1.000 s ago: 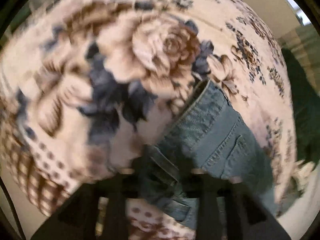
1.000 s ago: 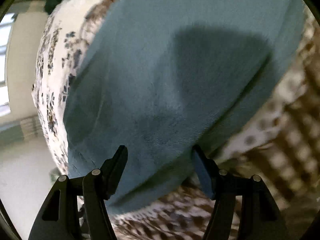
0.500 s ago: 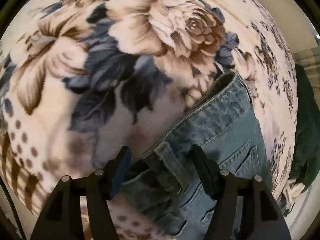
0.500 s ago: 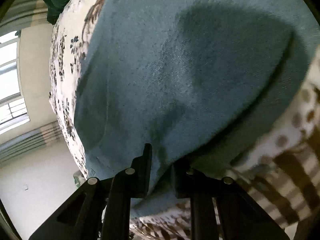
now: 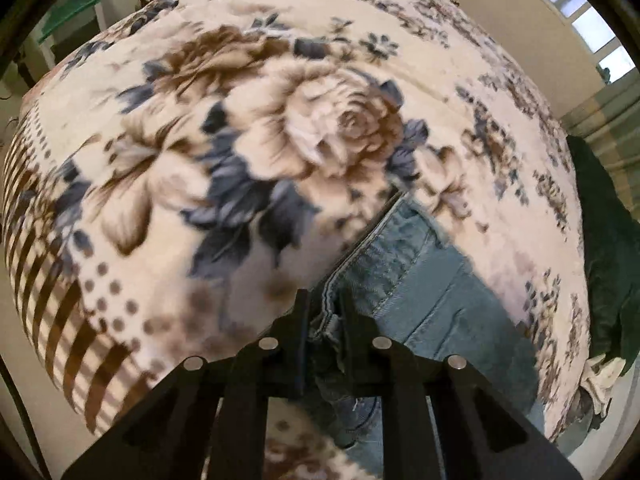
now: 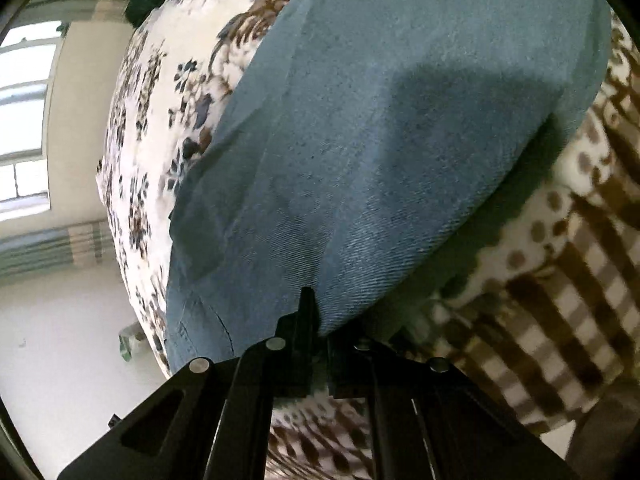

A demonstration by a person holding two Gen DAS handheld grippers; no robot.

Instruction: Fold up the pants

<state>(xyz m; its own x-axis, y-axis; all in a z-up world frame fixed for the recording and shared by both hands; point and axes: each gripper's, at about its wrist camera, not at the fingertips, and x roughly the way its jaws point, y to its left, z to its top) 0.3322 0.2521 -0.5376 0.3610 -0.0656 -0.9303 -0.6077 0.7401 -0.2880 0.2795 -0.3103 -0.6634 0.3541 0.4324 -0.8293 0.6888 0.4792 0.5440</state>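
Pants [image 5: 432, 280] lie on bed over floral blanket [image 5: 248, 152] | left tool [image 5: 325, 312] pinches waistband edge | right tool [image 6: 320, 320] pinches denim edge at the leg end, jaws pressed together on cloth | progress: both grips set, fold judged not yet made; carry-over and flattening remain.
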